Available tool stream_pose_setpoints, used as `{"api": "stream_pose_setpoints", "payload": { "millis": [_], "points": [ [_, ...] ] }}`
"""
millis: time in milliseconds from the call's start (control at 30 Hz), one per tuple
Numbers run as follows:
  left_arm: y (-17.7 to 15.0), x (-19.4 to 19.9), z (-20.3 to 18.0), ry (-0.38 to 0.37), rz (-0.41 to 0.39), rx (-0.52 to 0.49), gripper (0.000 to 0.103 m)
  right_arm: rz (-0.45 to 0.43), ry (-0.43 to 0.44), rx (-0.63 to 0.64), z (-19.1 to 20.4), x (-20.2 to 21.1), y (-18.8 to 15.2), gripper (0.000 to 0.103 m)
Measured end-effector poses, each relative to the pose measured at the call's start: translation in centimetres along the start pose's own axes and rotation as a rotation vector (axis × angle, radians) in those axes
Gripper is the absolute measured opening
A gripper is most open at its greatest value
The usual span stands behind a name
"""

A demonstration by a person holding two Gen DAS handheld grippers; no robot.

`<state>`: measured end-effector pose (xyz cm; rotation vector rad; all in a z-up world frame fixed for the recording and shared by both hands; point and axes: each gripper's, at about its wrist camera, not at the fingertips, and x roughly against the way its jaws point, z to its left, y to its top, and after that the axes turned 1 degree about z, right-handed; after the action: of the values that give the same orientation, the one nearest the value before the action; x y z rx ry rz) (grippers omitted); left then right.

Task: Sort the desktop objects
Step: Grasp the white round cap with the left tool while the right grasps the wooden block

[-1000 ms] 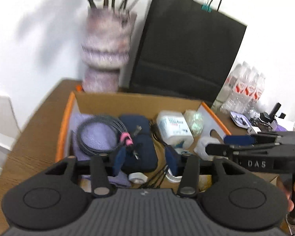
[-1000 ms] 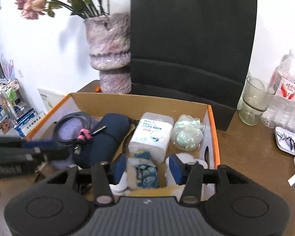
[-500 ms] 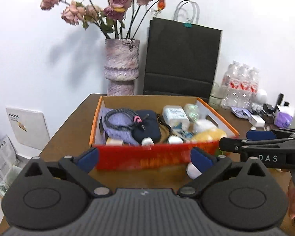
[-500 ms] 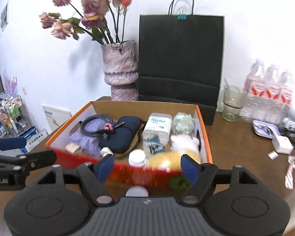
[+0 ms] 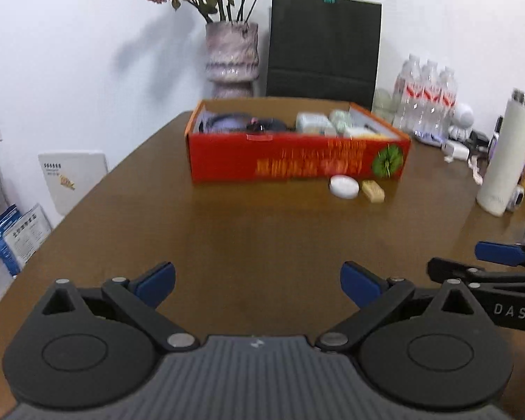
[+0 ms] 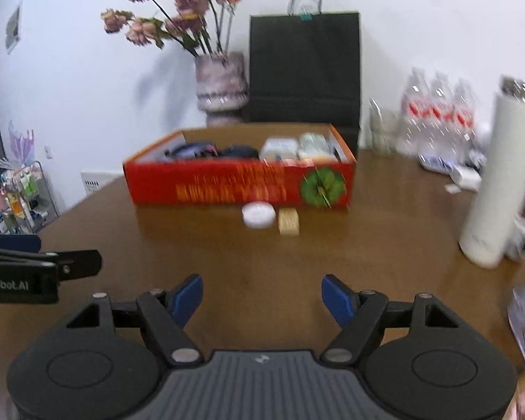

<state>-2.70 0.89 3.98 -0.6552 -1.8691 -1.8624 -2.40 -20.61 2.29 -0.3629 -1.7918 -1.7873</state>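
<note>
Nearest the cameras, the left gripper (image 5: 257, 281) hangs over the near edge of the brown tabletop (image 5: 262, 231) with its blue-padded fingers spread wide and nothing between them; the right gripper (image 6: 261, 297) is likewise released and empty, just beside it. A broad bare stretch of dark wood lies ahead of both. Past it, toward the middle of the tabletop, a round white lid (image 5: 344, 187) and a small tan block (image 5: 373, 190) lie side by side, just in front of the near wall of a red cardboard box (image 5: 297, 161). The box is open on top and holds a coiled cable (image 5: 227, 120), a dark pouch (image 5: 267, 125), a white container (image 5: 313, 122) and other pale items too blurred to name. Along the right edge of the tabletop a tall white flask (image 5: 507, 154) stands upright, with small clutter near it. At the far edge, against the white wall, a mottled vase (image 5: 231, 56) of dried roses stands next to a black paper bag (image 5: 323, 45), and a cluster of water bottles (image 5: 425, 98) fills the far right corner. Off the left edge, low on the floor, stand a white panel (image 5: 71, 182) and some stacked boxes (image 5: 15, 234).
</note>
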Motion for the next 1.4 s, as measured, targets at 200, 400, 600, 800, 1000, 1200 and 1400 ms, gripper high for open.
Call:
{"api": "stream_pose_setpoints", "payload": {
  "millis": [200,400,600,800,1000,1200,1400],
  "points": [
    [-1.1,-0.4,-1.6,-0.043,0.032,-0.039,0.103,0.023,-0.009,-0.022,-0.4,0.4,-1.9,0.072],
    [0.7,-2.1,-1.1,-0.025,0.014,-0.038,0.103,0.0,-0.063,0.069,-0.7,-3.0,0.4,0.069],
    [3.4,-5.7,-0.4,-0.049,0.039,-0.033,0.102,0.035,-0.038,0.05,-1.7,-9.6,4.6,0.061],
    [6.2,-10.0,-1.3,-0.102,0.07,-0.034,0.098,0.092,-0.022,0.092,-1.5,-15.2,7.1,0.025],
    [8.5,-14.1,-4.6,-0.175,0.07,-0.085,0.09,0.058,-0.026,0.05,-3.4,-14.1,7.0,0.02],
    [9.4,-17.7,-8.0,-0.196,0.082,-0.134,0.078,-0.037,-0.061,-0.066,-6.1,-11.6,6.6,0.02],
    [9.5,-19.0,-9.3,-0.151,0.077,-0.145,0.041,-0.058,-0.072,-0.078,-6.6,-11.4,6.3,0.02]
  ]
}}
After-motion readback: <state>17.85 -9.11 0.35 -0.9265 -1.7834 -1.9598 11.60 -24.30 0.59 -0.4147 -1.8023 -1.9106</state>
